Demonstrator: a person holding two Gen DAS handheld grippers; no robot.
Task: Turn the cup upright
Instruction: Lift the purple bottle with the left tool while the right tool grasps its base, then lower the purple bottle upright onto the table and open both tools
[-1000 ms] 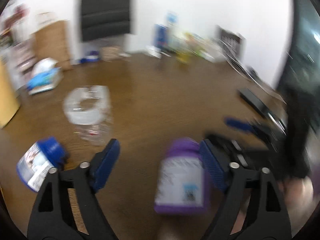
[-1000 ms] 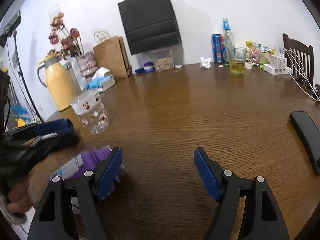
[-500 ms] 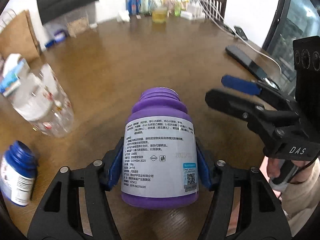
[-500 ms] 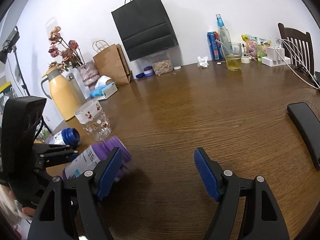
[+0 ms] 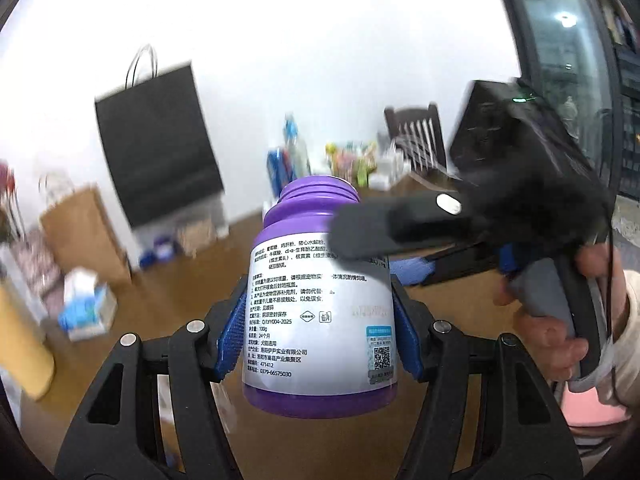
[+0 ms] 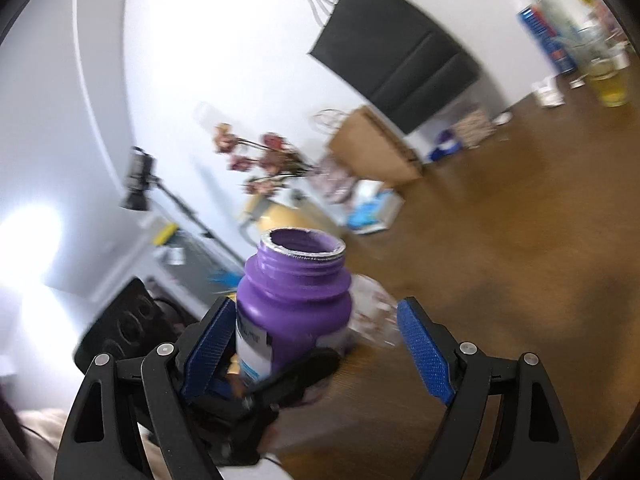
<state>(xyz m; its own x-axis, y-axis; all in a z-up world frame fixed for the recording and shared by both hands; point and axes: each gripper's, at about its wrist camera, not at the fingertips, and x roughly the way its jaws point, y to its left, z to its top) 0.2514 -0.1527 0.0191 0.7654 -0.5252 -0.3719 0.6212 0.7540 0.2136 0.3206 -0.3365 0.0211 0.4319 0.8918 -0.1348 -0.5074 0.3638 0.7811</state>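
A purple bottle [image 5: 320, 304] with a white label and no cap is held between the blue pads of my left gripper [image 5: 319, 330], which is shut on its body. It is lifted off the wooden table [image 5: 460, 308], mouth up and away. In the right wrist view the bottle [image 6: 294, 292] stands upright with its open mouth on top, between the fingers of my right gripper [image 6: 316, 344]. The right gripper is open; its left pad [image 6: 208, 350] is close to the bottle. The right gripper also shows in the left wrist view [image 5: 404, 268], beside the bottle's shoulder.
A clear patterned glass [image 6: 374, 316] stands just behind the bottle. A tissue box [image 6: 372, 208], a brown paper bag [image 6: 372, 148], a black bag [image 6: 396, 56], a yellow kettle [image 6: 276, 216], cans and a glass of drink [image 6: 610, 76] line the far side of the table.
My left gripper has closed on the purple bottle, lifted it off the table and tilted it upright. My right gripper has swung left and brought its open fingers around the bottle's upper part.
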